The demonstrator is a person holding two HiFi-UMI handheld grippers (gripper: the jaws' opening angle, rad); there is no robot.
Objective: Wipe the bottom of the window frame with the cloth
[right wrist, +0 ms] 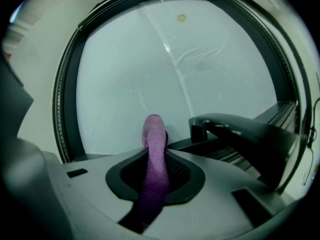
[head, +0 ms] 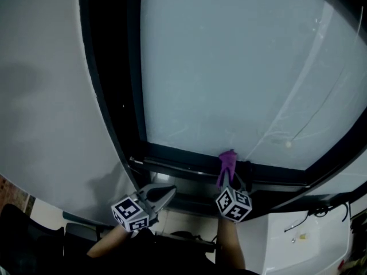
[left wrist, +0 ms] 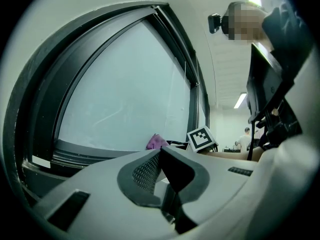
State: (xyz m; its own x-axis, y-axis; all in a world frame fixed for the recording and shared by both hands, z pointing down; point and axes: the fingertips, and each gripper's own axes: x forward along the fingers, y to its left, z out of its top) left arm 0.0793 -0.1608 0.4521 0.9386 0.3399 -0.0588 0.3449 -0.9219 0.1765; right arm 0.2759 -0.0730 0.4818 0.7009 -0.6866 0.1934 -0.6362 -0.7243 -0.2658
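Window glass (head: 229,67) ahead; right tongs (head: 228,180) pinch the cloth (head: 227,162) at the frame's bottom rail (head: 183,160); left tongs (head: 167,193) closed, empty; I judge most wiping remains.

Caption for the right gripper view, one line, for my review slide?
Right tongs shut on a purple cloth raised by the window frame's bottom rail, pale glass behind.

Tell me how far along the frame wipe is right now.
Done: the purple cloth is clamped in the jaws of the right gripper. In hand: its tip sits at the bottom frame rail, near the middle. Left: no wiped stretch shows, so treat the whole rail as to do. The left gripper hangs shut and empty below it.
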